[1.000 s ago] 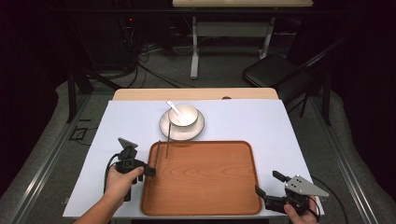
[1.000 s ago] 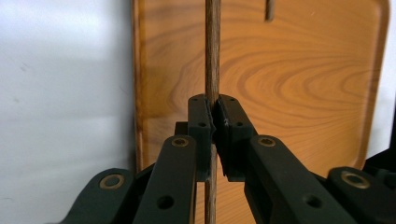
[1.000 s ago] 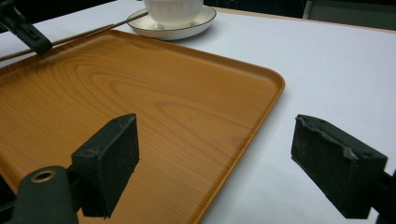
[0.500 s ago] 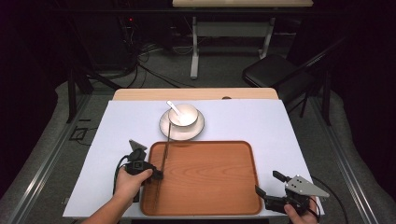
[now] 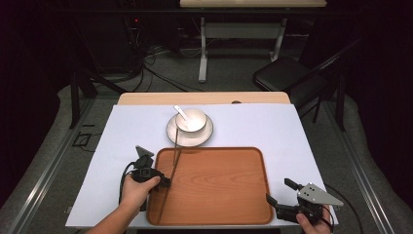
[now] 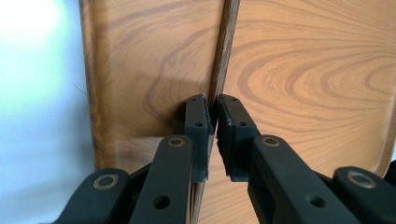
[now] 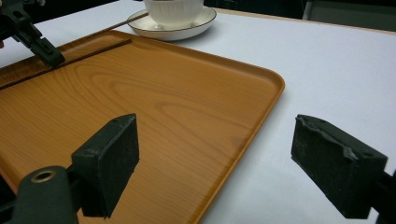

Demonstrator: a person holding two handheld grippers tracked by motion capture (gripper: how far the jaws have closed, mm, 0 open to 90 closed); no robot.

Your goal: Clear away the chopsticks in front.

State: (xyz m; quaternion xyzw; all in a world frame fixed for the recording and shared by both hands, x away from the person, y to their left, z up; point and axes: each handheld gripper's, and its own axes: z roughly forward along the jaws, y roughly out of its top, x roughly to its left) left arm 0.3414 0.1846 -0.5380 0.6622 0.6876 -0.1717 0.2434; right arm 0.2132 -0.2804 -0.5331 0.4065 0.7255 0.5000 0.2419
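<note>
Left gripper view: chopstick (image 6: pixel 223 56) is pinched between nearly closed jaws, its long axis running straight ahead over the tray (image 6: pixel 299 70); right jaws are spread.

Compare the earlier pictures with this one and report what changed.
The left tool moved a little to the right, carrying the thin dark stick from the left rim of the wooden tray to just inside it. Its jaws have just been opening slightly, with the stick still between the pads. The right tool, the tray and the bowl stayed where they were.
</note>
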